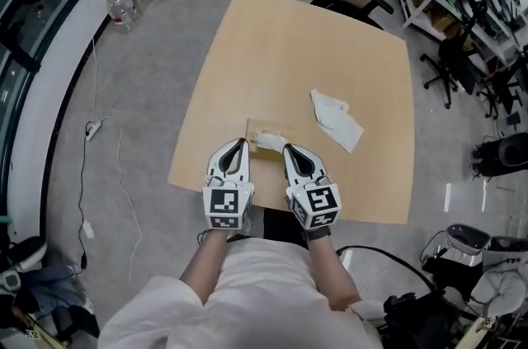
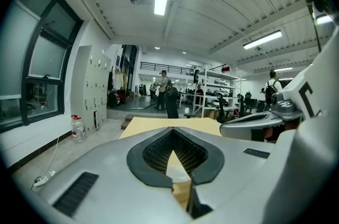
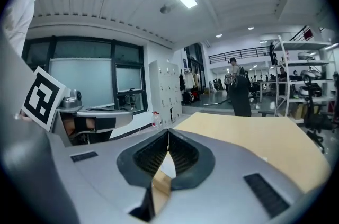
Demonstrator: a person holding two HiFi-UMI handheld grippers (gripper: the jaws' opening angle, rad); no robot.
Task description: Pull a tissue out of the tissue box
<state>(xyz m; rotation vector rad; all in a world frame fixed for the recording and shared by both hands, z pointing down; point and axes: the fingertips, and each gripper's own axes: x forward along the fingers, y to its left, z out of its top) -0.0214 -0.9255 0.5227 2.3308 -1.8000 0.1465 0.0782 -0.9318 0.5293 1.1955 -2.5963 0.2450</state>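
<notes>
**Tissue box at the table's near edge, both claws shut and empty**

The tissue box (image 1: 257,128) sits near the near edge of the table (image 1: 289,50), with a white tissue (image 1: 271,142) poking out of its top. Your left gripper (image 1: 240,142) and right gripper (image 1: 288,148) flank it with jaws closed on nothing. Open the right one, pinch the tissue low, steady the box with the left, and pull slowly upward.
</notes>
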